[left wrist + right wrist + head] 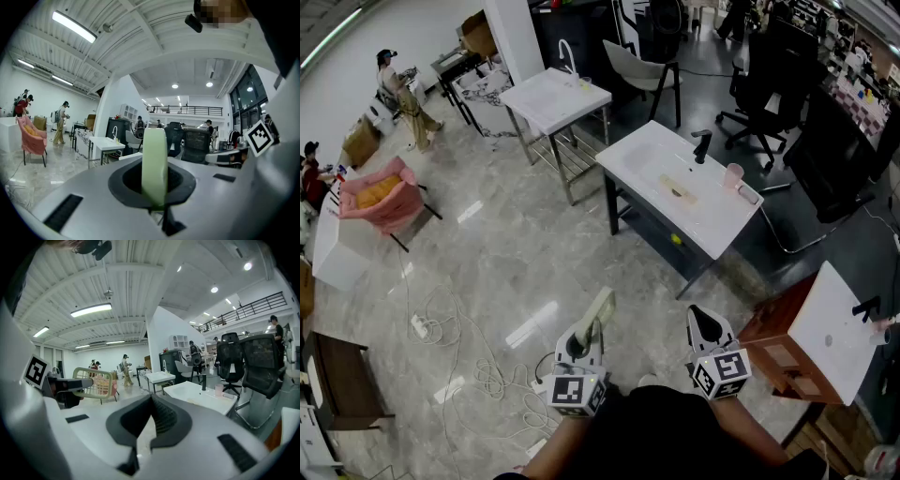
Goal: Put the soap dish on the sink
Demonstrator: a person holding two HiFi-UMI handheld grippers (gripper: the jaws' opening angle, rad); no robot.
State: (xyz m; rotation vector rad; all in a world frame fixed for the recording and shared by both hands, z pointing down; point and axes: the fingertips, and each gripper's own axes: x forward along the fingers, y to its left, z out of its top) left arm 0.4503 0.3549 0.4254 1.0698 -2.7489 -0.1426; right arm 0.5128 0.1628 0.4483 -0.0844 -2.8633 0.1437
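The soap dish is a pale green slatted tray, held edge-up over the floor by my left gripper. In the left gripper view the soap dish stands upright between the jaws of the left gripper, which is shut on it. My right gripper hangs beside it at the right, its jaws together with nothing in them; the right gripper looks toward the sink. The soap dish shows at the left of that view. The white sink with a black tap stands ahead, a good way off.
A pink cup stands on the sink by the tap. A second white sink table is farther back. A wooden cabinet with a white basin is at the right. Cables lie on the floor at the left. Black office chairs stand behind the sink.
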